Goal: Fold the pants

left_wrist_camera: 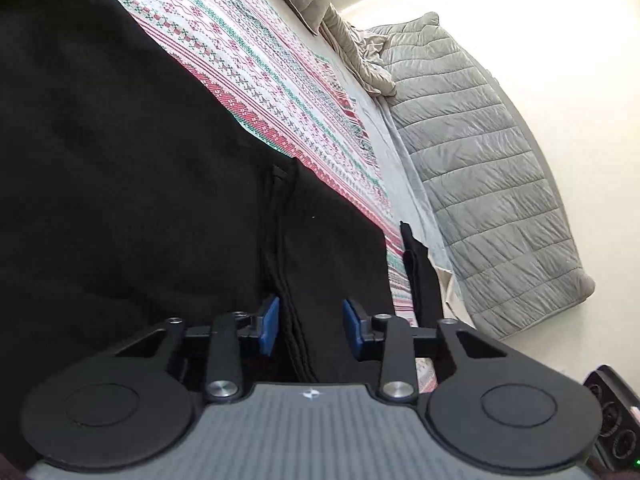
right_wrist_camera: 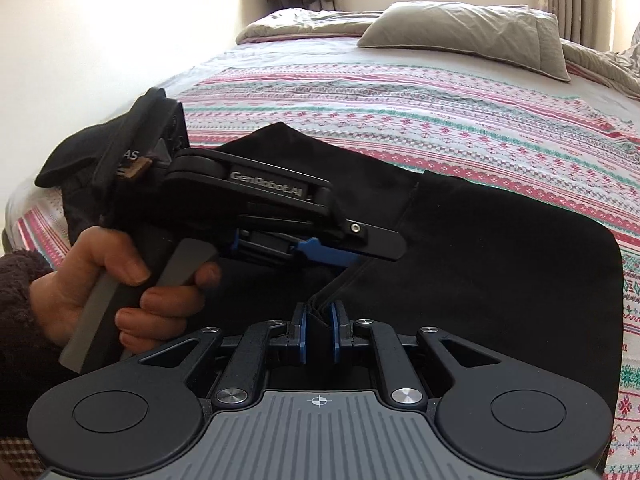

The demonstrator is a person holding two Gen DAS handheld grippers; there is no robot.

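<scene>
The black fabric pants (right_wrist_camera: 500, 260) lie spread on the bed's red, green and white patterned knit blanket (right_wrist_camera: 440, 120). The right gripper (right_wrist_camera: 319, 326) pinches a bunched fold of their edge between its blue pads. At ten o'clock from it, the left gripper (left_wrist_camera: 310, 326), held by a hand (right_wrist_camera: 100, 280), has its jaws partly spread around a seam ridge, pads not pressing.

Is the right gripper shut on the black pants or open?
Shut on them: the right gripper has its blue pads pressed against a bunched edge of the black pants.
</scene>
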